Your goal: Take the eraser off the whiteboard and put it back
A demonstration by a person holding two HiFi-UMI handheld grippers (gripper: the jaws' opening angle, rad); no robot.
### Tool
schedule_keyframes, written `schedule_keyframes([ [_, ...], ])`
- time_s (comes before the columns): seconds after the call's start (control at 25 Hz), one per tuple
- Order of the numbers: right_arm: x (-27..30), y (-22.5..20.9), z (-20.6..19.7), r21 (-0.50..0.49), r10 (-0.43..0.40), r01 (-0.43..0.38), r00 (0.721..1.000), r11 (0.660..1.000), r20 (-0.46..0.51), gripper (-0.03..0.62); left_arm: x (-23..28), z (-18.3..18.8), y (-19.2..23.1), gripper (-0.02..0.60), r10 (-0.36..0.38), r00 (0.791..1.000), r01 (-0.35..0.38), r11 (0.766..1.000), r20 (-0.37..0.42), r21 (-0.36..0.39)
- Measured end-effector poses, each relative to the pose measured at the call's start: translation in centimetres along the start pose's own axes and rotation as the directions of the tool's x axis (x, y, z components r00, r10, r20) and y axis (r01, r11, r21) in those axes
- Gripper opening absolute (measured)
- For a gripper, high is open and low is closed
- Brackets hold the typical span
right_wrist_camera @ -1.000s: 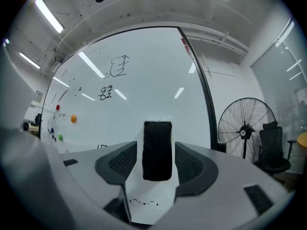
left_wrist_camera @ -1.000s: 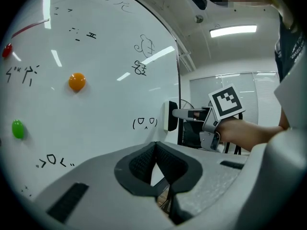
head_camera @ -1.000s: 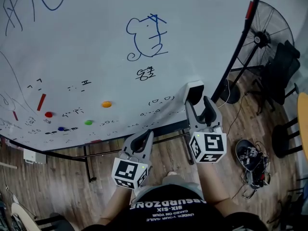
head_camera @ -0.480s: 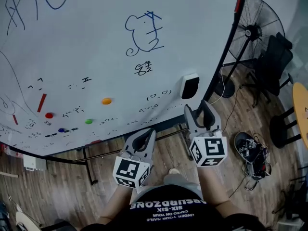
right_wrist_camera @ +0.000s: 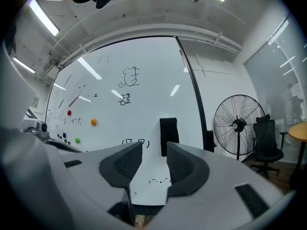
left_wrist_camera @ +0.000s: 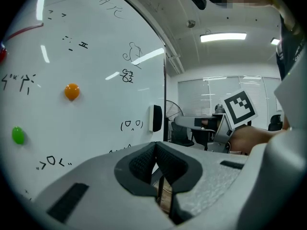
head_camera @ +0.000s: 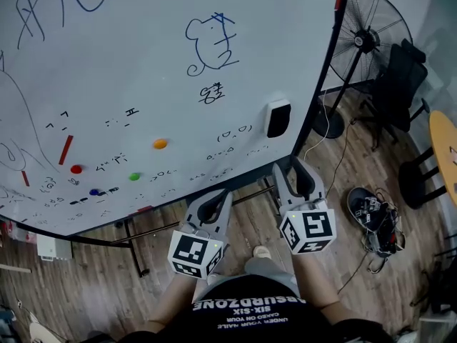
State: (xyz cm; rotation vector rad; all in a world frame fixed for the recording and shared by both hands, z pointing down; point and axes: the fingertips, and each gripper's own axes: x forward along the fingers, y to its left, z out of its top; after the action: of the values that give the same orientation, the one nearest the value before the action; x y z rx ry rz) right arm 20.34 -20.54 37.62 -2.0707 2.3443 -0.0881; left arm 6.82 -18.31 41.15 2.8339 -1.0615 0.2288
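- Currently the right claw [head_camera: 294,171] is open and empty: its dark ribbed pads [right_wrist_camera: 125,163] stand apart with only whiteboard showing in the gap. The jaws have just been closing, with nothing between them.
- Black rectangular eraser with a white rim [head_camera: 278,118] sits flat on the large white whiteboard [head_camera: 143,63], straight ahead of the right claw and a touch right of its jaw line [right_wrist_camera: 169,136]. There is a clear gap, no contact.
- Left claw [head_camera: 218,200] is closed on nothing; its pads meet at the tips [left_wrist_camera: 155,150].
- From the left claw, the eraser is ahead and off to the right, well apart, near the board's dark right edge.
- Round orange magnet [head_camera: 160,143] and round green magnet [head_camera: 134,176] are on the board ahead-left of the left claw; a round red magnet [head_camera: 76,168] is further left.
- Blue marker doodle [head_camera: 211,43] is on the board, up beyond the eraser.
- Black standing fan [head_camera: 364,38] stands on the wood floor to the right of the right claw, past the board edge.
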Motion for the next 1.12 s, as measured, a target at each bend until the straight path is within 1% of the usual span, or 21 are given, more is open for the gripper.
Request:
schedule_keyframes([
  [0.24,-1.9,1.1,-0.6,0.015,-0.002,0.002,1.0,1.0,-0.004,0.059,-1.0,-0.1,-0.8,0.006,-0.023,1.0,0.023,1.0,-0.006,0.005],
  [0.28,-2.2,1.4,-0.8,0.016,0.001,-0.001,1.0,1.0,-0.007,0.032,-1.2,-0.1,-1.0,0.008,-0.027,1.0,0.027,1.0,-0.007,0.007],
  [0.4,-3.1,2.0,-1.3,0.022,0.015,-0.014,1.0,1.0,-0.016,0.008,-1.5,-0.2,-1.5,0.006,-0.039,0.999,0.039,0.999,-0.008,0.01],
  [0.68,-4.9,3.9,-3.4,0.103,0.076,-0.069,0.995,0.992,-0.065,-0.002,-2.1,-0.4,-3.1,0.006,-0.081,0.997,0.081,0.997,-0.011,0.008],
  [0.84,-5.8,4.7,-4.2,0.097,0.086,-0.076,0.992,0.992,-0.095,-0.002,-2.5,-0.7,-3.8,0.006,-0.097,0.995,0.097,0.995,-0.015,0.004],
  [1.12,-7.4,5.2,-4.5,0.085,0.076,-0.066,0.991,0.994,-0.108,-0.002,-3.0,-1.5,-5.0,0.008,-0.127,0.992,0.127,0.992,-0.024,-0.011],
])
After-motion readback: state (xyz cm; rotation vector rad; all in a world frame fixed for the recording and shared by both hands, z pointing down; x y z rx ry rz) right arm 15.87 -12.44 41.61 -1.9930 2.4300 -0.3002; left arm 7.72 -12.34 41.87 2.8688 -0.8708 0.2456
